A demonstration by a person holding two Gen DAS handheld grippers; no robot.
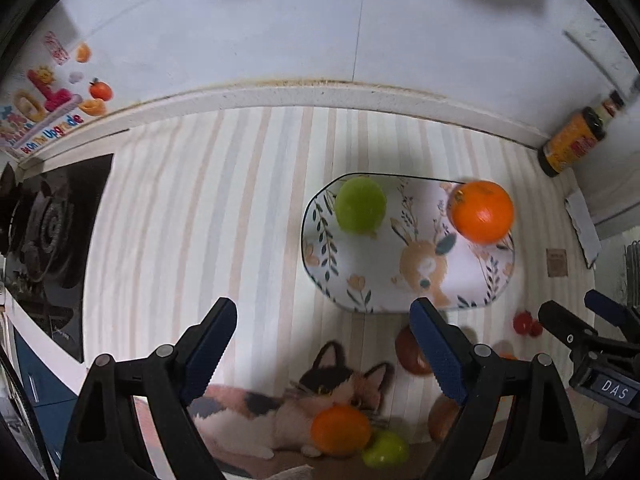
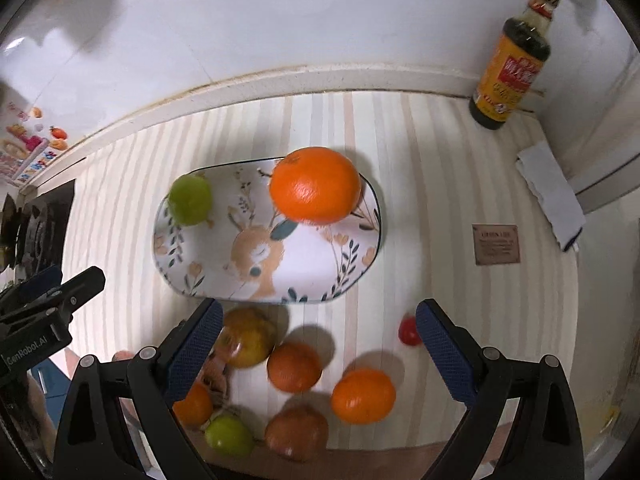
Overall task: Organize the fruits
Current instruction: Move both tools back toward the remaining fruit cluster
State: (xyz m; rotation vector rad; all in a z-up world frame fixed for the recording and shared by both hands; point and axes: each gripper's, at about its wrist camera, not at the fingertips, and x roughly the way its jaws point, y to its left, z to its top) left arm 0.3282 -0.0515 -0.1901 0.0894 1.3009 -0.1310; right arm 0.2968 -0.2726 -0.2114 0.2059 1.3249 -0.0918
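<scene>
A: Where does the fruit sit right now?

B: On the plate point(image 2: 280, 280), which lies on the striped desk point(image 2: 440, 200) towards its back edge, an orange point(image 2: 315, 186) rests at one end and a green apple point(image 2: 190, 200) at the other, well apart from each other.

A: And the rest of it?

B: It lies loose near the front edge of the desk. A yellowish apple point(image 2: 248, 338) is just beside the plate's front rim, and a darker orange point(image 2: 294, 367) touches it or nearly so. A bright orange point(image 2: 363, 395), a reddish apple point(image 2: 297, 434), a small green apple point(image 2: 229, 436) and another orange point(image 2: 194, 404) are there too. A small red fruit point(image 2: 409, 330) sits apart from them.

A: What are the tongs doing?

B: The left tongs point(image 1: 324, 356) have their jaws spread wide with nothing between them. The right tongs point(image 2: 320, 356) are spread wide too, and nothing is gripped. Both point steeply down over the loose fruit.

A: Anything else on the desk?

B: A sauce bottle point(image 2: 510, 60) stands in the back corner by the wall, with a folded cloth point(image 2: 550, 196) and a small brown card point(image 2: 496, 245) near it. A stove point(image 1: 56, 232) is at the opposite end.
</scene>
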